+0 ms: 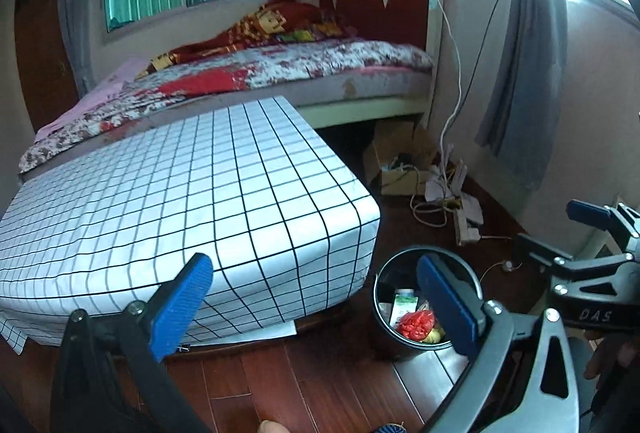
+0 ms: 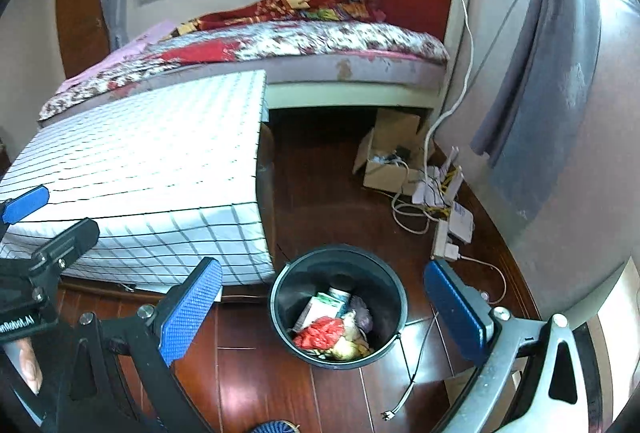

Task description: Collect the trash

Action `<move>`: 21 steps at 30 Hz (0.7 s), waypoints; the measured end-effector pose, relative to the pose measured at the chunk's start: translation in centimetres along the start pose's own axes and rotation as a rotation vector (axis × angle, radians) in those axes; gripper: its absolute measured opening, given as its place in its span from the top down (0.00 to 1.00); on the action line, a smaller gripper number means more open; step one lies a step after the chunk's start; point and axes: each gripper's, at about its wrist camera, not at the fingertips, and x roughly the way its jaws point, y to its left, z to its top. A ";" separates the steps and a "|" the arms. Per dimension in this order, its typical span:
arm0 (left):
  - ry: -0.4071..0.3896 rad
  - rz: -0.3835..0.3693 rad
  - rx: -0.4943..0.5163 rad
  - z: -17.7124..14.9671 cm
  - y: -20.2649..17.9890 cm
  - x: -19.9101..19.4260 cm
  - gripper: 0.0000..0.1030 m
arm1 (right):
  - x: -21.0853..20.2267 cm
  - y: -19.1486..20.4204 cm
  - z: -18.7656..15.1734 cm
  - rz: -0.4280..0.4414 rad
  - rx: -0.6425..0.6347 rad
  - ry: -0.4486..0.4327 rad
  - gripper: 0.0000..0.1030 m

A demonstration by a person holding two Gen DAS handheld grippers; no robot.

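A black round trash bin point(image 2: 280, 307) stands on the wooden floor beside a low table under a white checked cloth point(image 2: 160, 161). Inside it lie a red crumpled wrapper point(image 2: 320, 335), a white-green carton point(image 2: 322, 307) and other scraps. The bin also shows in the left wrist view point(image 1: 380, 307), partly behind a finger. My right gripper point(image 2: 324, 309) is open and empty, held above the bin. My left gripper point(image 1: 316, 307) is open and empty, held over the table's near corner, left of the bin. The right gripper shows in the left wrist view point(image 1: 560, 233).
The checked-cloth table point(image 1: 200, 201) stands against a bed point(image 1: 280, 69) with a red headboard. A cardboard box point(image 2: 384, 161), cables and a power strip point(image 2: 444, 233) lie on the floor by the wall. A loose plug cord point(image 2: 404, 389) lies near the bin. Grey curtains point(image 2: 540, 105) hang on the right.
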 end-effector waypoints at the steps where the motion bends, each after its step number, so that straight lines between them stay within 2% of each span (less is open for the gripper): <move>1: -0.010 0.000 -0.001 0.1 0.1 -0.6 0.01 | -0.5 0.4 0.2 0.002 -0.006 -0.005 0.01; 12: -0.147 0.023 -0.014 1.6 1.3 -6.8 0.01 | -7.7 2.0 1.8 0.001 -0.020 -0.148 0.01; 21: -0.183 0.020 -0.038 1.4 2.2 -8.7 0.01 | -10.5 2.5 1.6 -0.006 -0.011 -0.210 0.01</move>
